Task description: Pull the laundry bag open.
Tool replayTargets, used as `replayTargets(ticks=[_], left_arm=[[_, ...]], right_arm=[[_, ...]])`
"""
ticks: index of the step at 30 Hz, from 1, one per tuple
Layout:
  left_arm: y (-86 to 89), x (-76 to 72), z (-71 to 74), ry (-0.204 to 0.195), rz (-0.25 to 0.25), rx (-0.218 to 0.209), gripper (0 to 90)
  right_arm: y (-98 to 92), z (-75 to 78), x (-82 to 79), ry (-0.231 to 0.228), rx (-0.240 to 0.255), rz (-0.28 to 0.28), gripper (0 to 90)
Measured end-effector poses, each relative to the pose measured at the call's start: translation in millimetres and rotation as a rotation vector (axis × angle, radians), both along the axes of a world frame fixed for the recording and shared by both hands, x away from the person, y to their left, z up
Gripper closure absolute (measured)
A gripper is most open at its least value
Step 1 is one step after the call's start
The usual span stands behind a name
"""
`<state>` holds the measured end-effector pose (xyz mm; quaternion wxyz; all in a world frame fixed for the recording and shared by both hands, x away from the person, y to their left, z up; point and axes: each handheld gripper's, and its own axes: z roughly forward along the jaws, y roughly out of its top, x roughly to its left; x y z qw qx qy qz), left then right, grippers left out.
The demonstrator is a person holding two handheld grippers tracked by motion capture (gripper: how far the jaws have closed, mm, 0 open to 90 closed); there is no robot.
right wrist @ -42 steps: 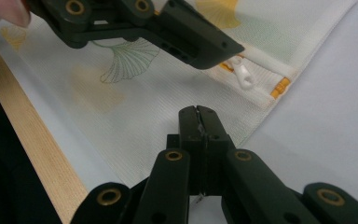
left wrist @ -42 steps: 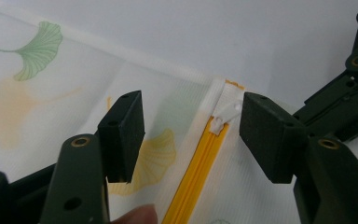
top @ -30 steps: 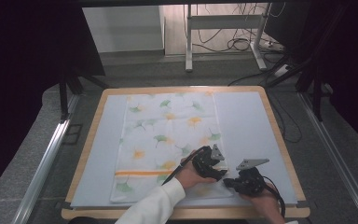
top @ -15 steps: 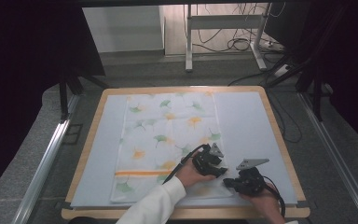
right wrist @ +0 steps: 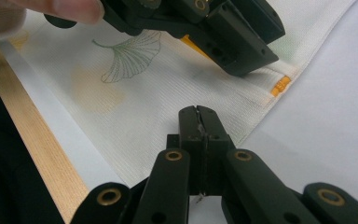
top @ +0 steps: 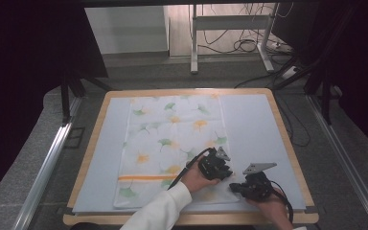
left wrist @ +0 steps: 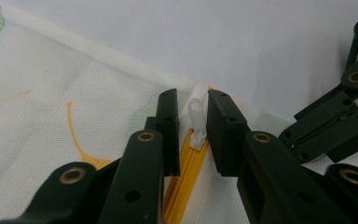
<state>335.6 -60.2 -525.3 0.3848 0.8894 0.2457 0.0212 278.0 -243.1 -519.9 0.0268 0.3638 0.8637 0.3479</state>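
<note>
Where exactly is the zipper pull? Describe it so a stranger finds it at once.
Start at the leaf-printed white cloth on the table. Follow its orange zipper to the cloth's right edge. The small white zipper pull stands there, between the left gripper fingers, the only white piece on that orange line.

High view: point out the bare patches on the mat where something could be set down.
Two bare strips flank the leaf-print cloth: one between its left edge and the wooden tray rim, a wider one between its right edge and the right rim, toward the far corner. The near right corner is crowded: left hand-held gripper at the zipper pull, right hand-held gripper pinching the cloth.
</note>
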Motion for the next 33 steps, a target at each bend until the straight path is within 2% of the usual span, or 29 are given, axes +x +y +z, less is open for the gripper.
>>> replayTargets(ticks=[3,21,24,28,29,32,33], left_arm=[[-0.1,-0.4,0.9,0.007,0.005,-0.013,83.2],[-5.0,-4.2,1.1,-0.021,0.009,0.005,84.6],[-4.9,-4.4,1.3,-0.018,0.011,0.006,84.7],[-4.9,-5.1,1.8,-0.023,0.011,0.009,85.0],[-4.1,-4.9,2.3,-0.028,0.004,0.020,85.1],[-3.5,-5.4,2.7,-0.028,0.001,0.018,85.9],[-2.8,-5.7,3.3,-0.024,0.001,0.016,89.2]], right_arm=[[-0.1,0.0,0.1,-0.001,0.000,0.001,89.0],[0.1,0.1,1.0,0.003,0.001,0.001,89.0],[1.6,1.4,3.1,-0.016,-0.016,-0.021,89.0],[3.1,0.6,12.2,-0.025,-0.014,-0.054,89.0],[3.5,0.5,14.0,-0.027,-0.017,-0.059,89.1],[2.8,0.4,16.6,-0.011,-0.012,-0.077,89.2],[2.5,0.2,16.7,-0.004,-0.006,-0.087,89.2]])
